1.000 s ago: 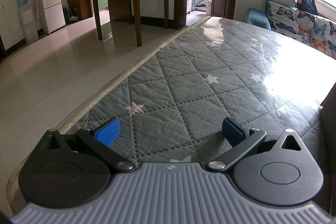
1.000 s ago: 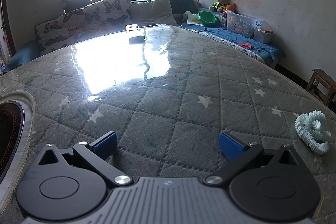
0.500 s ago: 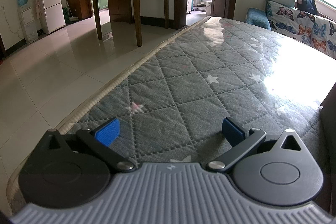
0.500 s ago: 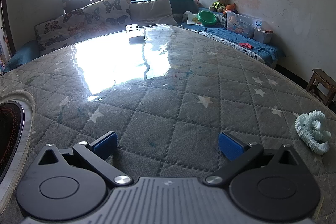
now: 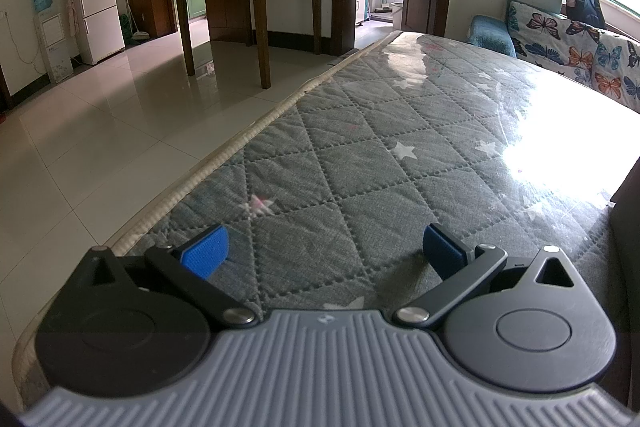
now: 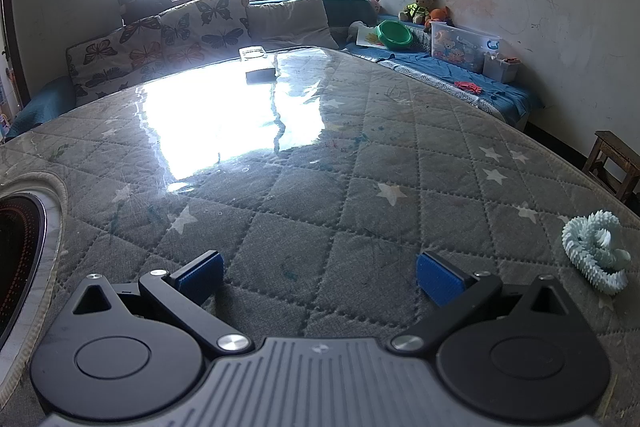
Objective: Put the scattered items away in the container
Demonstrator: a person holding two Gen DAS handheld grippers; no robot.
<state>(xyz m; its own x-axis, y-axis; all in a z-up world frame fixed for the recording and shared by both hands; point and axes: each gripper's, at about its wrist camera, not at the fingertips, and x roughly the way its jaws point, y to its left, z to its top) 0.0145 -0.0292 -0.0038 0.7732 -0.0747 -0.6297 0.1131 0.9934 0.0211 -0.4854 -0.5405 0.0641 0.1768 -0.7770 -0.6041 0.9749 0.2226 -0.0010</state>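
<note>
The left gripper (image 5: 326, 251) is hovering low over the quilted grey cover (image 5: 360, 163) of the table, its blue-padded fingers (image 5: 205, 255) standing wide apart with nothing between them. The right gripper (image 6: 320, 273) is doing the same over its part of the cover (image 6: 304, 219), fingers (image 6: 436, 277) spread wide and empty.

Just to the right of the right gripper, a pale blue coiled toy (image 6: 595, 250) is lying on the cover near the table's right edge, apart from the fingers. At the left edge of the right view, a round container (image 6: 48, 227) with a light rim and a dark inside is sitting on the cover; only part of it is showing. In the left view a dark shape (image 5: 626, 235) is cutting in at the right edge; what it is cannot be told.

Farther off, a remote control (image 6: 256, 61) is resting at the far end of the table in the window glare. Beyond it a butterfly-print cushion (image 6: 160, 47) is leaning on a sofa.
</note>
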